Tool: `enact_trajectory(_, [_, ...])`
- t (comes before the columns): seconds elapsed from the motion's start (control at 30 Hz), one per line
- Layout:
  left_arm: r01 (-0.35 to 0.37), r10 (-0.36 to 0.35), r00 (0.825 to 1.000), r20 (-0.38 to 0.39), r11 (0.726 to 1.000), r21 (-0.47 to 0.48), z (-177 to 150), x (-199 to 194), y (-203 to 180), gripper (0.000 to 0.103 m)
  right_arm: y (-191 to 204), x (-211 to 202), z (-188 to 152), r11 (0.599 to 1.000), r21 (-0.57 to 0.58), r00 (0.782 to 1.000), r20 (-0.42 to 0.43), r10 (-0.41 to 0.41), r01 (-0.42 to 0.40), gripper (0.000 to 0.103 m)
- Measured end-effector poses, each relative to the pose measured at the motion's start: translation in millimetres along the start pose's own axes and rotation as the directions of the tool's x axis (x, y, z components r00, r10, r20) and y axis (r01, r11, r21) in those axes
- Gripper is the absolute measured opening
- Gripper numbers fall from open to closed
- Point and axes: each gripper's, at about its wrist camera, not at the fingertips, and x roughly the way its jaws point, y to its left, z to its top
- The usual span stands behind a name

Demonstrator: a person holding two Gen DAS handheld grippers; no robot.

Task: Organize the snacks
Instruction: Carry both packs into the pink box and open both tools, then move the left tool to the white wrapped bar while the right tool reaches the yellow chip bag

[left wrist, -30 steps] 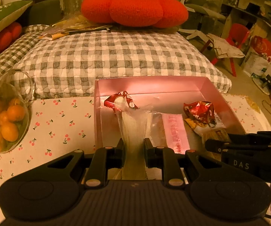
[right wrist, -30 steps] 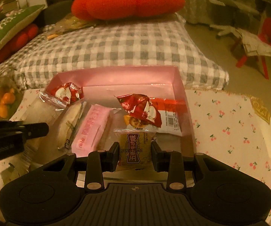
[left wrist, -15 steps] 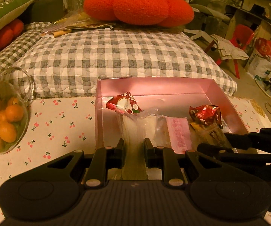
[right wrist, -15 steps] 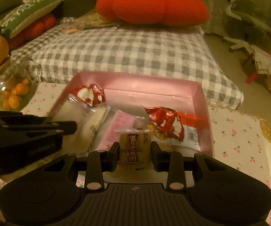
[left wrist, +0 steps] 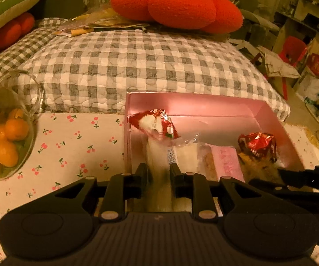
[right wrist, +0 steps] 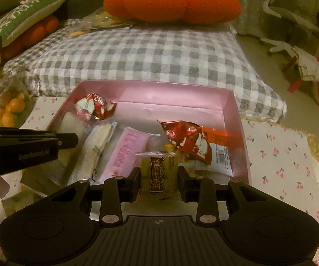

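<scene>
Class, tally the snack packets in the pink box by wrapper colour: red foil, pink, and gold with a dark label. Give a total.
red foil packets: 2
pink packet: 1
gold packet: 1
Total: 4

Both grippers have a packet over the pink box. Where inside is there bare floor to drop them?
Pink box: bare floor along the far wall, between the red-topped packet and red foil bag. The near half is crowded: pink bar, white packet.
</scene>
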Motion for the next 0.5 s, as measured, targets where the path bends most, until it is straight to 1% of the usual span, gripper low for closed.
enact_trajectory(0.13, [0.005, -0.005, 1.0, 0.012, 1.0, 0.009, -1.9, -6.3, -2.8, 0.034, -4.0, -3.9, -2.2, 1.0, 0.022, 1.0, -0.003, 0.014, -0.014, 0.04])
enact_trajectory(0.2, [0.007, -0.008, 1.0, 0.018, 1.0, 0.009, -3.6, -11.6, -3.7, 0.042, -4.6, -8.8, -3.3, 1.0, 0.026, 1.0, 0.006, 0.012, -0.012, 0.049])
enact_trajectory(0.37, [0.045, -0.045, 0.999, 0.03, 0.999, -0.006, -7.5, -23.0, -2.7, 0.057, -8.3, -25.3, -7.0, 0.998, 0.057, 0.999, 0.032, 0.038, -0.04, 0.066])
enact_trajectory(0.4, [0.048, -0.048, 0.998, 0.032, 0.999, -0.007, -8.9, -26.2, -3.3, 0.064, -9.3, -29.5, -8.6, 0.997, 0.061, 0.998, 0.038, 0.043, -0.045, 0.068])
enact_trajectory(0.47, [0.042, -0.042, 0.998, 0.041, 0.999, -0.003, -12.7, -33.8, -4.1, 0.071, -9.8, -36.8, -11.0, 0.997, 0.06, 0.998, 0.045, 0.048, -0.051, 0.069])
enact_trajectory(0.5, [0.045, -0.045, 0.998, 0.046, 0.999, 0.003, -14.6, -37.2, -4.4, 0.072, -9.6, -41.0, -12.6, 0.997, 0.055, 0.998, 0.049, 0.05, -0.053, 0.07])
